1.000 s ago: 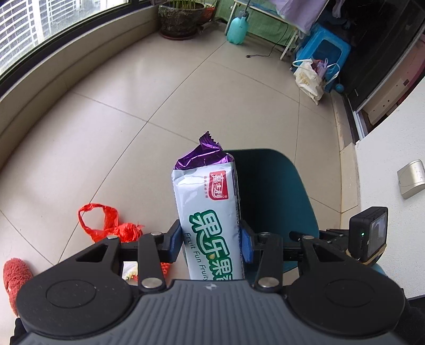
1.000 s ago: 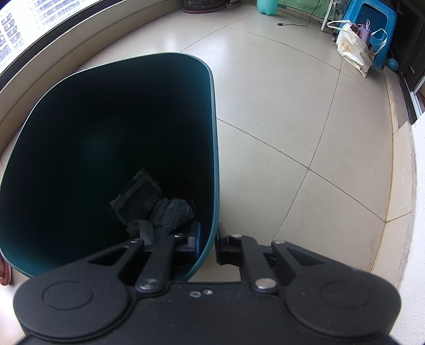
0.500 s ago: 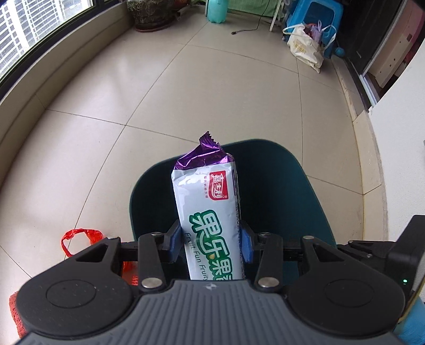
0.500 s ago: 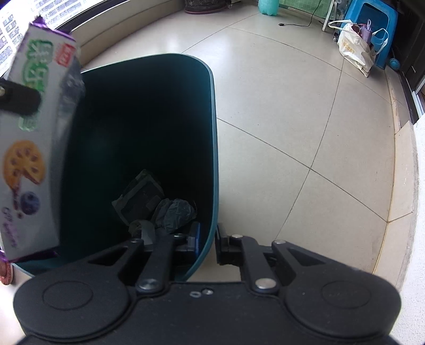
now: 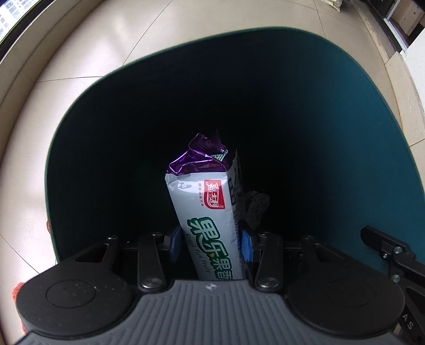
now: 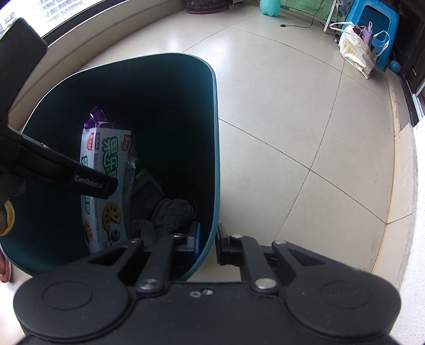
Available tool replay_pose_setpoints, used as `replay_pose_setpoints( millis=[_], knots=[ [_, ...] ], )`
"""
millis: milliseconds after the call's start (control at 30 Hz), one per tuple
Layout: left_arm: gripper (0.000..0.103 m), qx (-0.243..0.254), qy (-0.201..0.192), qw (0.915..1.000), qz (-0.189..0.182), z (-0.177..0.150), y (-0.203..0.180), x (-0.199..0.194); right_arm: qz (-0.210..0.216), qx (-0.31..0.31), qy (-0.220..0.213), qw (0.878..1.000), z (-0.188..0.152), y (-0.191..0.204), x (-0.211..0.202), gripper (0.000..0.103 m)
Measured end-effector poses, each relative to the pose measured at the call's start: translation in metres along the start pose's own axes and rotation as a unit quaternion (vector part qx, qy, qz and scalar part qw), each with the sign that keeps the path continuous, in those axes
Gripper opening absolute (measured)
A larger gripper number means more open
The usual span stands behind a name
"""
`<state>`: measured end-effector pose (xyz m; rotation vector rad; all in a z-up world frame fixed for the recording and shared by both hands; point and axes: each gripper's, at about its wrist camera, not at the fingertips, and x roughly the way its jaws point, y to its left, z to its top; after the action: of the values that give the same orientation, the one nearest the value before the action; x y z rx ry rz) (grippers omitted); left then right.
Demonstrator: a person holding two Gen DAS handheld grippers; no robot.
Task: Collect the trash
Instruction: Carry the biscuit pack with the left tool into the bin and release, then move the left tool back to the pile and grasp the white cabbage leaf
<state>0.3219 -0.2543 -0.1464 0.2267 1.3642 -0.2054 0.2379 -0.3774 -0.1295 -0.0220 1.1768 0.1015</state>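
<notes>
My left gripper is shut on a white biscuit packet with a purple crimped end and green lettering. It holds the packet down inside the dark teal bin. From the right wrist view the same packet hangs within the bin's mouth, with the left gripper's black finger across it. My right gripper is shut on the bin's rim, one pad inside and one outside. Dark crumpled trash lies at the bin's bottom.
Beige tiled floor surrounds the bin. A white tote bag and a blue stool stand far right, a teal bottle at the far wall. A red cloth edge shows by the bin's left.
My left gripper has carried the packet from above the floor over the bin and down into its mouth. The right gripper and the bin have not moved.
</notes>
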Motion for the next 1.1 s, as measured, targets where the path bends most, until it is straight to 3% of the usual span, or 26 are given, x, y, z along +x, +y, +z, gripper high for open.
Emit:
replay_pose_setpoints(
  millis=[267, 467, 833, 1100],
  knots=[
    [0.043, 0.005, 0.020, 0.9997, -0.013, -0.005, -0.003, 0.012, 0.000, 0.000, 0.000, 1.000, 0.000, 0.000, 0.000, 0.010],
    [0.057, 0.011, -0.007, 0.9995, -0.030, -0.014, 0.002, -0.003, 0.001, 0.001, 0.000, 1.000, 0.000, 0.000, -0.001, 0.010],
    [0.060, 0.021, -0.070, 0.9949, -0.070, -0.030, 0.018, -0.057, 0.002, 0.001, 0.001, 1.000, 0.001, 0.001, -0.001, 0.011],
    [0.064, 0.003, -0.133, 0.9879, -0.080, -0.045, 0.053, -0.113, 0.002, 0.002, 0.002, 1.000, 0.001, 0.000, 0.000, 0.011]
  ],
)
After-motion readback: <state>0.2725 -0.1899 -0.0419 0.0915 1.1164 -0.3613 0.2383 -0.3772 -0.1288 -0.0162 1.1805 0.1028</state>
